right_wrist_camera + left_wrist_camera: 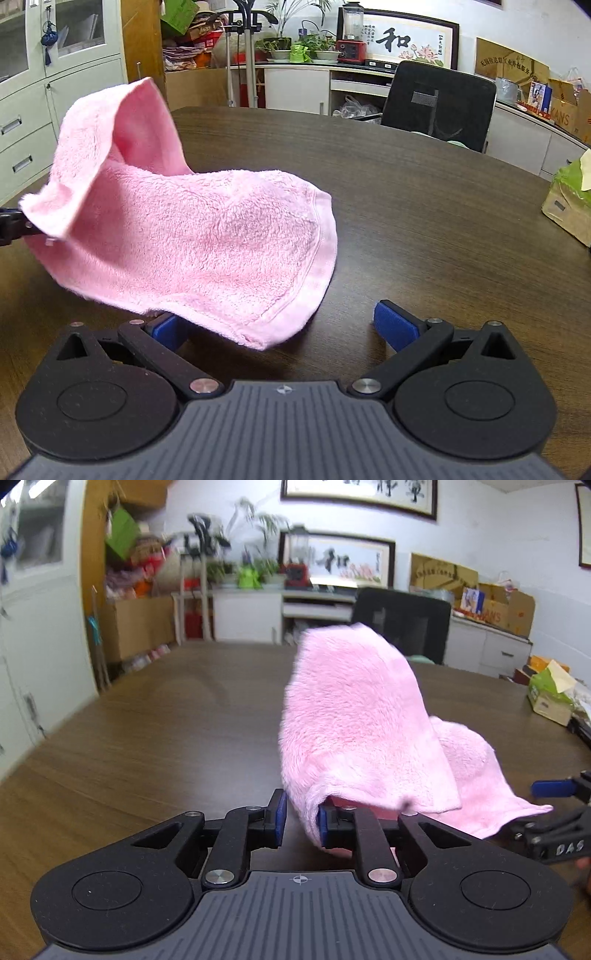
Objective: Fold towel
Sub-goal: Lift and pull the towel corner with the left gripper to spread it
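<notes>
An office: swivel chair [439, 103], filing cabinets [44, 110], large wooden table [406, 206].

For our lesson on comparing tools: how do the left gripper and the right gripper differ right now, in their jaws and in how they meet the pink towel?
The left gripper has its jaws narrowly apart; the right gripper has its jaws spread wide. The pink towel drapes over one side of the left gripper and rises high above it, while only a low corner overlaps one side of the right gripper. Shared: the same black design, and neither seems to pinch the towel.
</notes>
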### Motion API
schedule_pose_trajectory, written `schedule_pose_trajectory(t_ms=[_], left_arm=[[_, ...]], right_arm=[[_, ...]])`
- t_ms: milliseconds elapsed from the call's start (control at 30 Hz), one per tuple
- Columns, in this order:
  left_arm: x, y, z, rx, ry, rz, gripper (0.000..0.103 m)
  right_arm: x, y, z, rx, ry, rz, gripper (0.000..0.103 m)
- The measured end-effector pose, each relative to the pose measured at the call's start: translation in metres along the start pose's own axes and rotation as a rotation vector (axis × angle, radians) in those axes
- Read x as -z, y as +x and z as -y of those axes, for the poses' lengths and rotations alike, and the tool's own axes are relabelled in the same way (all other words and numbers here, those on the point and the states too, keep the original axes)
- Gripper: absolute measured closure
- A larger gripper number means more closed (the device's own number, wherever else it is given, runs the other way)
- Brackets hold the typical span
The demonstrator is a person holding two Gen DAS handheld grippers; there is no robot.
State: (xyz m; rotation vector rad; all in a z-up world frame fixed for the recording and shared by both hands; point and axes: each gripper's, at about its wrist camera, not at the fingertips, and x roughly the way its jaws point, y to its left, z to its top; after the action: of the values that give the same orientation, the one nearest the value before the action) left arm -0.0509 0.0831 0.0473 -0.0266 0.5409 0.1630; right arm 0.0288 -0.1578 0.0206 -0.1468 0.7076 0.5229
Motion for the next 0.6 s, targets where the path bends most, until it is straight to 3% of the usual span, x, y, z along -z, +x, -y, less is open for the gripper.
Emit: schedule_pose_trajectory(t_ms=[100, 233, 300, 433, 600], left_arm=[[0.006, -0.012, -0.001, -0.046, 0.077, 0.049, 0.040], [0.013, -0.026, 0.000, -0.094, 0.178, 0.106, 0.040], [0.015, -0.021, 0.039, -0.080, 0.278, 0.134, 0.040], [0.018, -0.020, 0.065, -0.104, 0.437, 0.184, 0.040], [0.019, 0.003, 0.093, -0.114, 0.549, 0.197, 0.040]], right_arm=[[0.000, -0.001, 0.001, -0.009, 0.006, 0.004, 0.000], [0.000, -0.001, 0.000, -0.013, 0.008, 0.005, 0.000], [0.000, 0.000, -0.001, -0.012, 0.007, 0.005, 0.000], [0.000, -0.001, -0.002, -0.015, 0.006, 0.006, 0.000], [0.000, -0.002, 0.002, -0.050, 0.021, 0.016, 0.001]])
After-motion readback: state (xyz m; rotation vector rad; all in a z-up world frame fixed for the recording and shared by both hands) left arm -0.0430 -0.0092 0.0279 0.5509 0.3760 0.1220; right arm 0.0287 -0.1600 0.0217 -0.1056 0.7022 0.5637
